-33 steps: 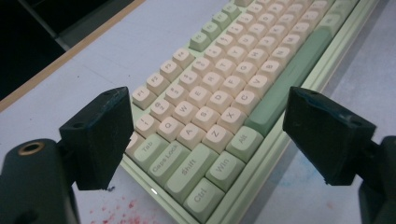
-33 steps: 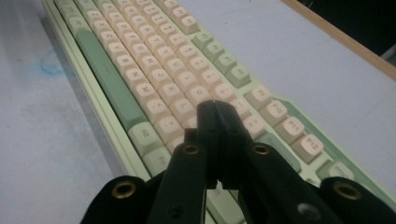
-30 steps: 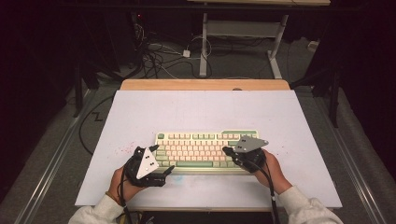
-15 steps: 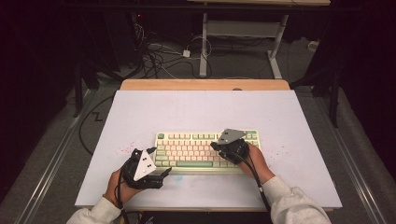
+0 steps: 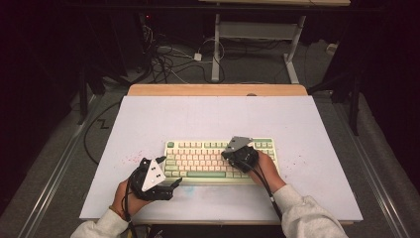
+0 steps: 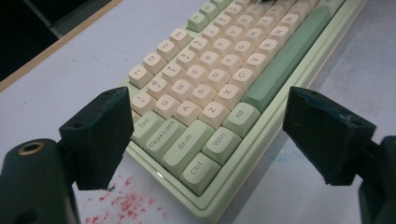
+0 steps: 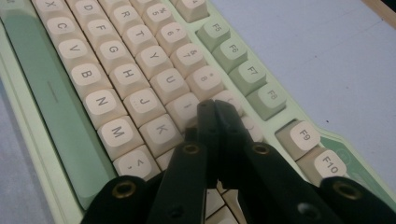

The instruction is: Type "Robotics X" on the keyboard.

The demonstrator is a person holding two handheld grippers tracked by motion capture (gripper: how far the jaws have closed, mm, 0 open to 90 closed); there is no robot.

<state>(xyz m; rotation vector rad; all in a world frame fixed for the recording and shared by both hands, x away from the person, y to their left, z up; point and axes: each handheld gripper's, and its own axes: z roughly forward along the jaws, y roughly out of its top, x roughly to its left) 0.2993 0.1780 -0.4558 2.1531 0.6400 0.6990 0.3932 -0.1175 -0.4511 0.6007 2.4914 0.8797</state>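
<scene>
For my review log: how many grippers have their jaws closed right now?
1. The right gripper is shut, its tips over the keyboard near the I and O keys. The left gripper is open, at the keyboard's Ctrl corner.
</scene>
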